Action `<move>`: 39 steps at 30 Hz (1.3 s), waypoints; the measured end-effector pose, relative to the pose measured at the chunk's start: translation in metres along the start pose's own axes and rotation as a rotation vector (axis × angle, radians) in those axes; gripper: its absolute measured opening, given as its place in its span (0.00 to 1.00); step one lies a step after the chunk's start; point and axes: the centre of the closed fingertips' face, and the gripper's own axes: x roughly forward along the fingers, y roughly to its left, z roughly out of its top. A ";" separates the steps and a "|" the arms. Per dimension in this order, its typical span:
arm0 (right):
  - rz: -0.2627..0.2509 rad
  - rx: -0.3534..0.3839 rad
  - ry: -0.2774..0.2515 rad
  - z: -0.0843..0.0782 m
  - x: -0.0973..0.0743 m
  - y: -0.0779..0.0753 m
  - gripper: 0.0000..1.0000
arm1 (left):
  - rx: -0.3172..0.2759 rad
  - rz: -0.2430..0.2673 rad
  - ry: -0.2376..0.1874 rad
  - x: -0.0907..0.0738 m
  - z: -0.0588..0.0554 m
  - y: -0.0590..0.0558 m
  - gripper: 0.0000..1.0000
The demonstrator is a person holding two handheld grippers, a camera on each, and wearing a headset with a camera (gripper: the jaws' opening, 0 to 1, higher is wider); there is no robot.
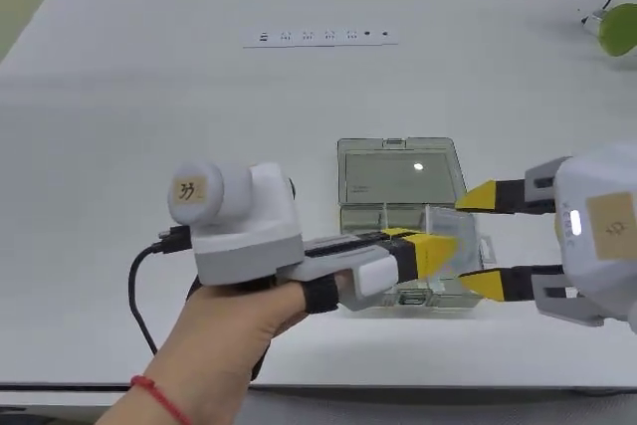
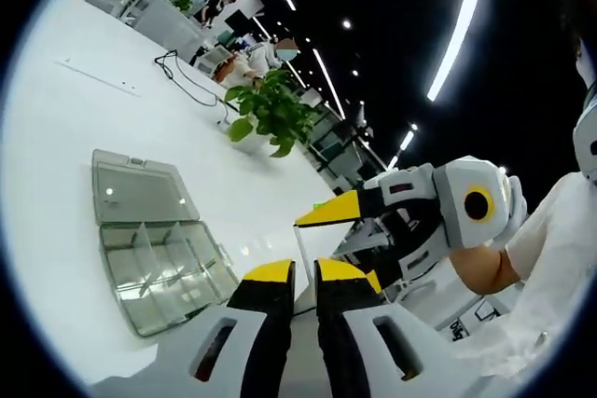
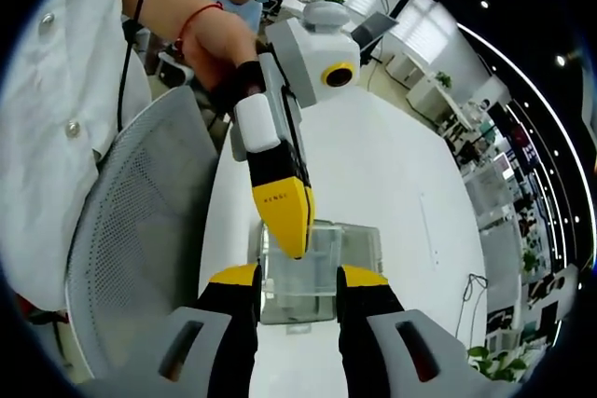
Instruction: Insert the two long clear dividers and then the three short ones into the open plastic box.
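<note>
I've got the left gripper reaching in from 9 o'clock in the head view, jaws drawn almost together on what I read as a clear divider. The sheet is so transparent I can't say whether it's a long or a short one. In the left gripper view its edge rises from the jaws toward 12 o'clock. The right gripper comes in from 3 o'clock with its jaws spread wide and nothing in them, one tip to either side of the left gripper's yellow tip. The clear plastic box sits right under that meeting point, lid laid flat behind it toward 12, long axis roughly 9 to 3. Some partitions look seated inside; I can't count them. From the left jaws the box lies at 10 o'clock, so I judge the left is nearer the slot, and the sheet must swing over and drop edge-first.
</note>
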 end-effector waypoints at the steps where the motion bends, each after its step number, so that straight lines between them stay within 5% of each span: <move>1: 0.001 0.000 0.000 0.000 0.000 0.000 0.32 | -0.001 -0.003 0.001 0.000 0.000 0.000 0.01; 17: -0.008 -0.020 0.022 -0.001 -0.003 0.003 0.32 | 0.014 -0.001 0.011 0.002 -0.003 -0.004 0.00; 39: -0.057 -0.023 0.006 0.007 -0.009 -0.012 0.36 | 0.022 0.026 -0.054 0.001 0.008 -0.003 0.00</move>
